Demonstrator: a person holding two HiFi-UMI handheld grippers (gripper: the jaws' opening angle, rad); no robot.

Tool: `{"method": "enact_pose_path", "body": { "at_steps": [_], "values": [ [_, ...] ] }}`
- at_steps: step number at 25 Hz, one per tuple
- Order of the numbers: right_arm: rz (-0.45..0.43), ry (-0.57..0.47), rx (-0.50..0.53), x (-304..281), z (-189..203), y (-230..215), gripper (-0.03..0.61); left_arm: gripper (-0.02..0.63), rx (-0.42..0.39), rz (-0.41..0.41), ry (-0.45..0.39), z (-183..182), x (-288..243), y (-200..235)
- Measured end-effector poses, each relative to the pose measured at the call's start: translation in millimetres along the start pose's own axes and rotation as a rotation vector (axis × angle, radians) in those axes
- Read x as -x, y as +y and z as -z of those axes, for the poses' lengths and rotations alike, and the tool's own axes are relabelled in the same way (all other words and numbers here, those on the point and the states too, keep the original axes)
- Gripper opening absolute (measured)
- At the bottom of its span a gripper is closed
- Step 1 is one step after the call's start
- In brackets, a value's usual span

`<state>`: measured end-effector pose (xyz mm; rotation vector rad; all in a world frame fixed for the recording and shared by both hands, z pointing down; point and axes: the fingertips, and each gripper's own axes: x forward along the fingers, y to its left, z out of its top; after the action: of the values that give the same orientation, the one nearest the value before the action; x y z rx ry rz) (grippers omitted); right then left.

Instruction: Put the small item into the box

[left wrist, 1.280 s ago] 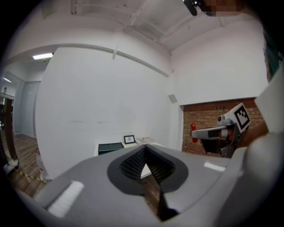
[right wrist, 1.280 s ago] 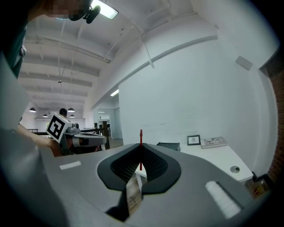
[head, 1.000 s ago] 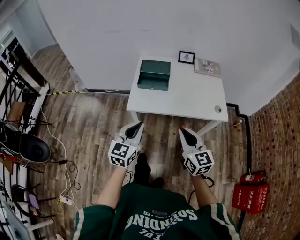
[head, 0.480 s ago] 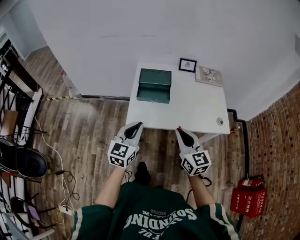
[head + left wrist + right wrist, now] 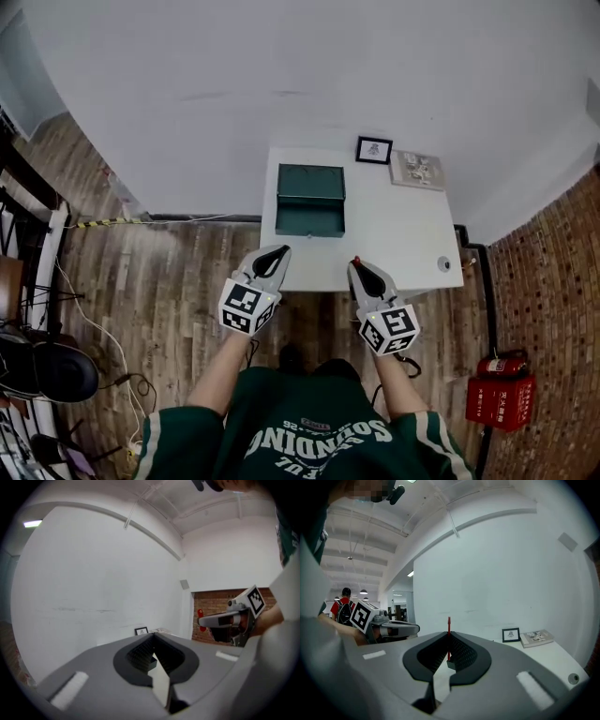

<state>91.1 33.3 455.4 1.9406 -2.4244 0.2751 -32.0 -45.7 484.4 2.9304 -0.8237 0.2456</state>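
The left hand-held gripper (image 5: 279,251) hangs over the near-left edge of the bench (image 5: 394,225). Its jaws are closed tip to tip with nothing between them, so it looks to have no part in the job yet.

The green box (image 5: 310,199) sits just ahead of it, on the left half of the bench close to the left edge. Its lid appears to be raised toward the wall (image 5: 281,75), though the interior cannot be made out from here.

To the right, the right hand-held gripper (image 5: 357,265) is clamped on the small red item (image 5: 449,625), a thin stick standing up past the jaw tips. The pickup therefore seems done. What remains, as I judge it, is the carry forward and leftward to the box and the release.

The path looks free, with bare bench top between this gripper and the box. The picture frame (image 5: 374,150) and booklet (image 5: 417,169) lie at the back right, well apart from the box. A small round fitting (image 5: 443,264) sits near the right front corner, off the likely route.
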Motion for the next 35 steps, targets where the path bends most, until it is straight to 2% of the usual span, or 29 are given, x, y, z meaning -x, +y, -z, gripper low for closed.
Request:
{"method": "enact_pose_path", "body": {
  "at_steps": [10,19,35],
  "values": [
    [0.025,0.047,-0.008,-37,12,-16,0.012,0.051,0.023,0.035,0.021,9,-30,31],
    [-0.012,0.051,-0.029,-86,15,-42,0.012,0.051,0.021,0.006,0.037,10,-66,63],
    [-0.213,0.101,-0.021,-200,-6,-123,0.012,0.051,0.063,-0.166,0.066,-7,-163,125]
  ]
}}
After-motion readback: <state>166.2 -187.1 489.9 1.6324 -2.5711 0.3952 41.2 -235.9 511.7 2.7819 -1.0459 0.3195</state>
